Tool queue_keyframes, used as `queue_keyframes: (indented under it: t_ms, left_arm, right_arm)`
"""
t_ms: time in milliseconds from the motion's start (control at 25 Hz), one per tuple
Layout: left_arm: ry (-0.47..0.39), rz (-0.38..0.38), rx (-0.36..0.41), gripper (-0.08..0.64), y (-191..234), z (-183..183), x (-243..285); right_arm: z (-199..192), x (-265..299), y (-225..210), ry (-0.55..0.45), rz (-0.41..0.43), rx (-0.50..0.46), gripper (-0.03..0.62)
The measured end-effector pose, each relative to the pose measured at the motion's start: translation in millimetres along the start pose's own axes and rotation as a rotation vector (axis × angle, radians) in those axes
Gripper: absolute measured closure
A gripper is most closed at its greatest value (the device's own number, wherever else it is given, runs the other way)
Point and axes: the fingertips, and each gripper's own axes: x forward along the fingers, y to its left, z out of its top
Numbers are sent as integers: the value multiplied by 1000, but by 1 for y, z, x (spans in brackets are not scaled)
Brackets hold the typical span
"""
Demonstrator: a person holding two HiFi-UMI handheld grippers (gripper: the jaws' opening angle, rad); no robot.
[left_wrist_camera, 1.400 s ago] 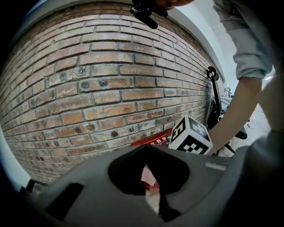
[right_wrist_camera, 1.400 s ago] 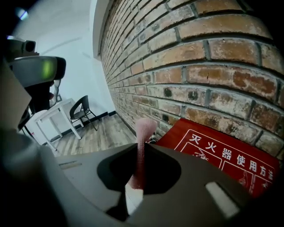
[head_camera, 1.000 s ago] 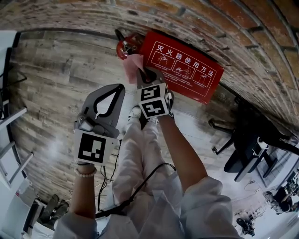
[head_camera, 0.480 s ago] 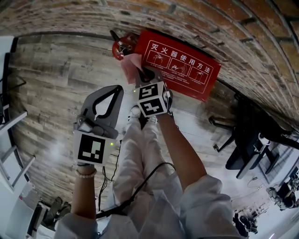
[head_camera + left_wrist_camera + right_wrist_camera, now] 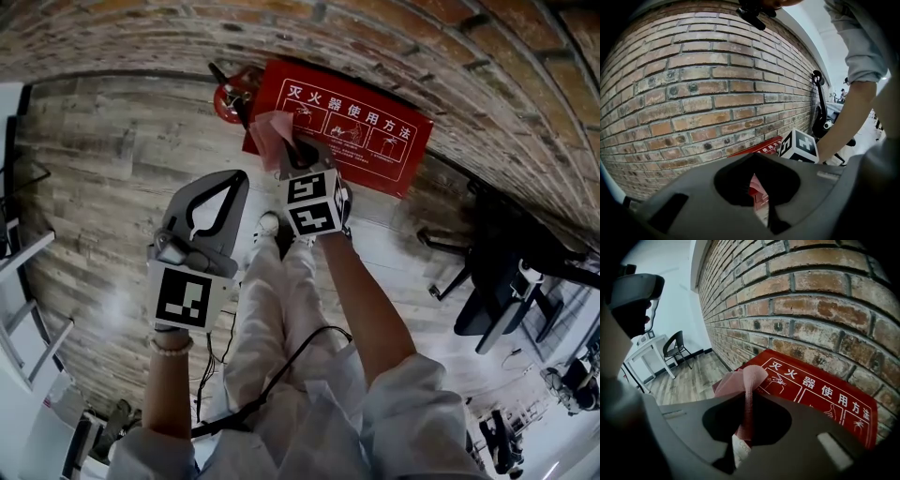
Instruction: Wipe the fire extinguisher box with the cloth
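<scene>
Though crumpled, pink cloth (image 5: 746,375) tight between right fingers (image 5: 813,414); left fingers (image 5: 183,212) together

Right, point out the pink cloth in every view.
Head view: pink cloth upper centre, over the left end of the red box.
Left gripper view: probably the pink sliver low centre, glimpsed past the jaws.
Right gripper view: centre, pinched in the right gripper.
Shared landmark: the red box below the brick wall.

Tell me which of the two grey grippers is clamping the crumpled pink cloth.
The right gripper, nearest the red fire extinguisher box: the pink cloth is pinched between its jaws. The left gripper is shut on nothing.
</scene>
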Motion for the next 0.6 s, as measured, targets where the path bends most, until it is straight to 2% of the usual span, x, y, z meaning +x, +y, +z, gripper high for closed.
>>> queue_keyframes:
  t_ms: [600]
  left_arm:
    - [-9,-64,35,561,-32,14,22]
  right_arm:
    - [-38,-40,-58,4,-108,47,561]
